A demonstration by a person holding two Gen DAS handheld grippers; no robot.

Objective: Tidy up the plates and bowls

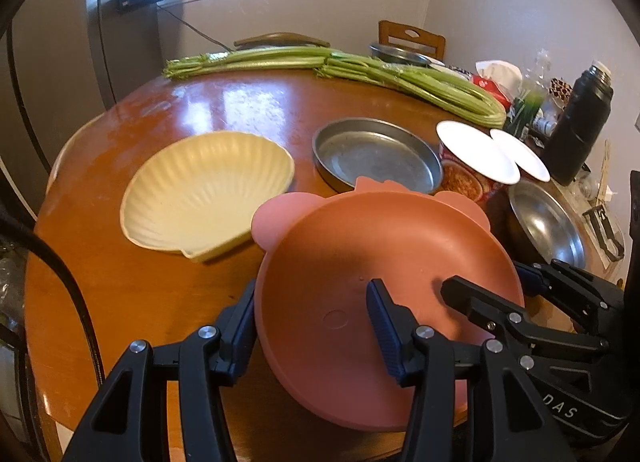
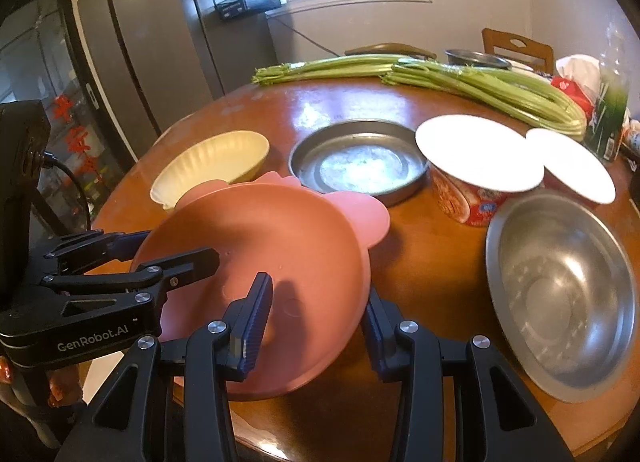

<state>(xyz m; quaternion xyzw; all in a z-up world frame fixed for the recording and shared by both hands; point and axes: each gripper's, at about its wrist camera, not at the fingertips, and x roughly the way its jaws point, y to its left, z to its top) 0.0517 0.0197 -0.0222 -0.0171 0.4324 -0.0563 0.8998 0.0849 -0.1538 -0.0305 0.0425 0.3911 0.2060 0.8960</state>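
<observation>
A pink bowl with ears [image 1: 360, 246] [image 2: 272, 229] is tilted over the front of the wooden table [image 1: 140, 286]. My left gripper [image 1: 312, 322] [image 2: 172, 250] is shut on its left rim, one finger inside and one outside. On the opposite rim my right gripper [image 2: 316, 318] [image 1: 490, 282] is shut the same way. A cream shell-shaped bowl [image 1: 208, 193] [image 2: 212, 165] sits behind it on the left. A flat steel pan [image 1: 376, 157] [image 2: 360, 161] lies behind at centre, and a steel bowl [image 1: 544, 221] [image 2: 560, 302] at the right.
Two instant noodle cups with white lids [image 1: 476, 157] [image 2: 476, 157] stand between the pan and the steel bowl. Celery stalks [image 1: 340, 65] lie across the back of the table. A black flask [image 1: 580, 121], bottles and bags crowd the far right. Chairs stand behind.
</observation>
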